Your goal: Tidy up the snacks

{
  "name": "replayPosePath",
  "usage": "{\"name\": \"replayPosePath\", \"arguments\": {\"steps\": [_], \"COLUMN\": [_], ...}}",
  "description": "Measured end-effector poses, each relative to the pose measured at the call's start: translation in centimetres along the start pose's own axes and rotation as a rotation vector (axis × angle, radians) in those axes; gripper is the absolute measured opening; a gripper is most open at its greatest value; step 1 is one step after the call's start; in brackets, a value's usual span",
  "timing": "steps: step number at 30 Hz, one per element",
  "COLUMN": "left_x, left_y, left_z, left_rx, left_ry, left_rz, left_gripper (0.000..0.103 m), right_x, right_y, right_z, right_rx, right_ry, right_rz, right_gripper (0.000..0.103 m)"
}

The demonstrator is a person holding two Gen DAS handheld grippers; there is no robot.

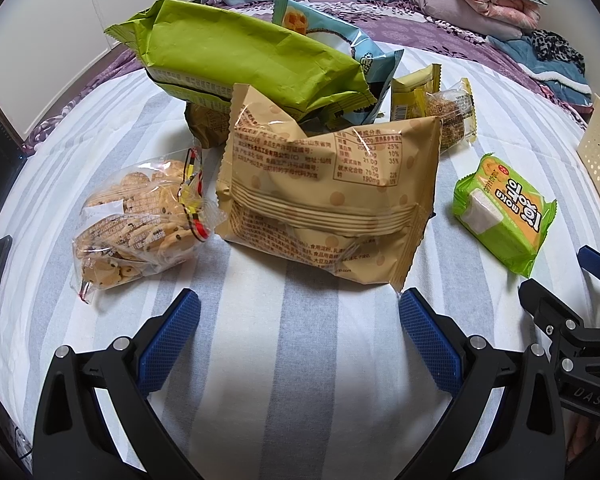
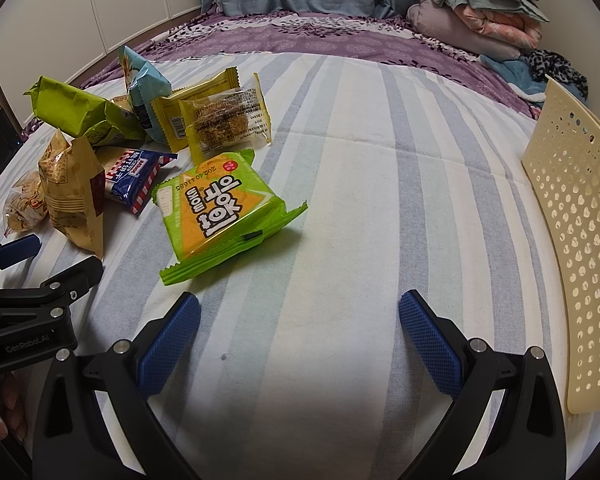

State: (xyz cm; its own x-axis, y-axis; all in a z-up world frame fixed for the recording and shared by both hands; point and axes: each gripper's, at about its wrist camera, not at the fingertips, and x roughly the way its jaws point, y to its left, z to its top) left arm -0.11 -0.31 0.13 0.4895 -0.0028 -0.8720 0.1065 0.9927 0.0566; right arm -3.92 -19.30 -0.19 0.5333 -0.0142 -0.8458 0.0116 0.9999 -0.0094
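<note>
With both the left gripper [image 1: 299, 312] and right gripper [image 2: 299, 314] held wide and empty, the green wafer pack [image 2: 224, 210] ahead-left of the right one is probably best pinched across its flat faces for the basket [image 2: 572, 248].

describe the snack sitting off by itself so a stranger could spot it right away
On the striped bedsheet, look between the heap of snacks and the cream perforated basket. The green moka wafer pack lies flat there, apart from the heap. Its orange face with bold white Korean lettering sets it apart from the plain long green bag.
</note>
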Motion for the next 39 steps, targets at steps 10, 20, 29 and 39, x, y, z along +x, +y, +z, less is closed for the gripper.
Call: {"name": "replayPosePath", "arguments": {"steps": [10,20,29,39], "left_x": [-0.3,-0.8,-2.1,-2.2], "left_y": [0.1,1.5,4.4,10.9], "left_z": [-0.2,-0.6,-0.2,1.9], "left_rx": [0.007,-0.015,-0.056,-0.195], "left_ry": [0.001,-0.006,-0.042,-0.070], "left_rz": [-0.012,-0.022,-0.026,-0.034], "left_gripper": [0.101,0.101,0.101,0.101], "right_x": [-0.1,0.1,-1.0,-1.8], "right_y": [-0.2,-0.2,-0.5,0.5], "right_z": [0.0,0.2,0.1,0.0], "right_rx": [0.000,0.002,0.001,-0.026], "right_ry": [-0.001,-0.006,-0.023,-0.038], "right_rz": [0.001,0.004,0.048,0.076], "right_gripper": [0.098,0.098,0.098,0.098]}}
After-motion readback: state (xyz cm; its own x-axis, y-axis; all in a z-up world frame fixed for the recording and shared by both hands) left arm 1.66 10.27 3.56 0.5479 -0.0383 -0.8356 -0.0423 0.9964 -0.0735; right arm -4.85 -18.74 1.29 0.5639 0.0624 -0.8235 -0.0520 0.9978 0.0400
